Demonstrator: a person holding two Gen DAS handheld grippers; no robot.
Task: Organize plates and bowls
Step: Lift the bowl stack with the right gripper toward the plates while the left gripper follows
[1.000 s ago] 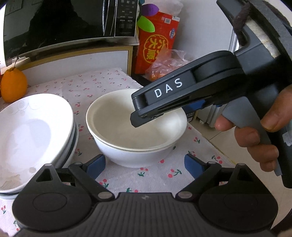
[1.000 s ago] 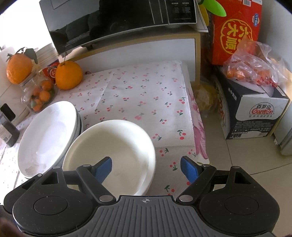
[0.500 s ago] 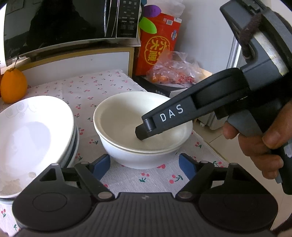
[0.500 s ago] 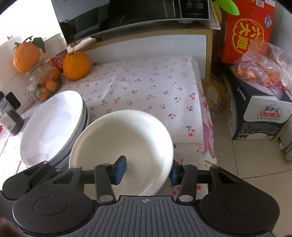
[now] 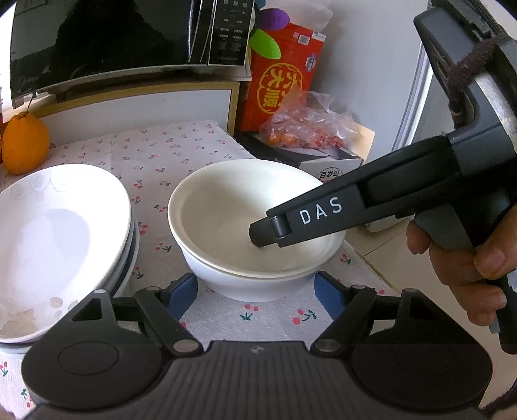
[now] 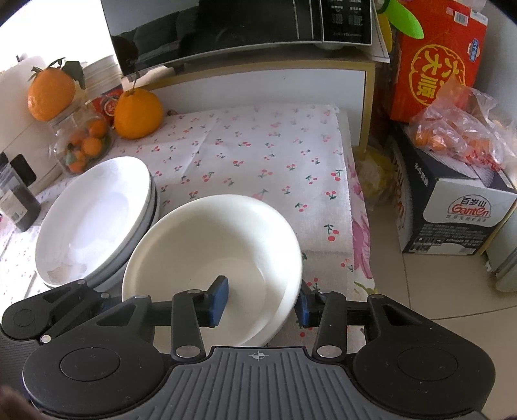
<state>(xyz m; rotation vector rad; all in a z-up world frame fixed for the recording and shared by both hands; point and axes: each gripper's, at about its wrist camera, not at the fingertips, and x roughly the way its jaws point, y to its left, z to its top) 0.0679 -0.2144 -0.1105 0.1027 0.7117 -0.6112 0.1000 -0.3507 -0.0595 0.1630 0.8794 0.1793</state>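
Note:
Two nested white bowls [image 5: 226, 219] stand on the cherry-print cloth, also in the right wrist view [image 6: 206, 245]. A stack of white plates [image 5: 55, 239] sits to their left, also seen from the right wrist [image 6: 93, 213]. My right gripper [image 6: 261, 300] straddles the bowls' near right rim, one finger inside and one outside, closing on it; from the left wrist it reaches down into the bowl [image 5: 265, 231]. My left gripper [image 5: 257, 295] is open, just in front of the bowls' base.
A microwave [image 6: 242, 26] stands on a white shelf behind. Oranges [image 6: 137, 111] and a jar sit at the back left. A red box [image 6: 433, 61], a bag of fruit and a carton [image 6: 452, 206] stand on the floor past the table's right edge.
My right gripper has come down over the bowls' rim and its fingers have narrowed from wide open. My left gripper has moved a little closer to the bowls.

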